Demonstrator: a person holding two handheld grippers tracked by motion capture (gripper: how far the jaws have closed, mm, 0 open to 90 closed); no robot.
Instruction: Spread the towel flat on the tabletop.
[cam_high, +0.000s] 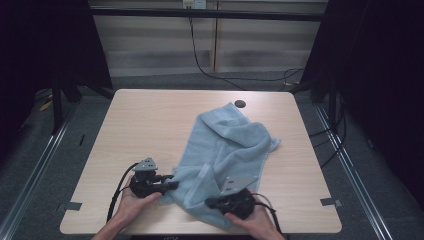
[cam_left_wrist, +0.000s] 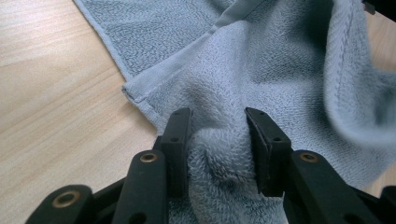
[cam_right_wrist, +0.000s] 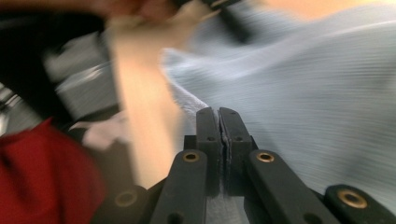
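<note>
Here the left gripper (cam_left_wrist: 217, 130) has its jaws part-way apart with a fat bunch of the light blue terry towel (cam_left_wrist: 261, 70) bulging between them; the pads press the pile on both sides, so it looks like a loose hold on a thick fold, not a tight pinch. In the high view this gripper (cam_high: 170, 184) sits at about 7 o'clock on the table (cam_high: 150, 120), at the towel's near left edge. The right gripper (cam_right_wrist: 218, 122) has its jaws drawn nearly together on a thin sliver of cloth, seemingly a hem or edge; its view is blurred, so which edge I cannot tell. From above it (cam_high: 212, 202) lies at about 6 o'clock, over the towel's near corner.

The towel (cam_high: 227, 150) sprawls crumpled from the near edge up toward 1 o'clock, its far end folded over just short of a dark round grommet (cam_high: 240, 103) in the tabletop.

As a judgement: the cloth is soft, light and limp, will sag and drag, and cannot break. Thin hems or corners give the surest hold; thick bunches may slip. No containers are on the table.
</note>
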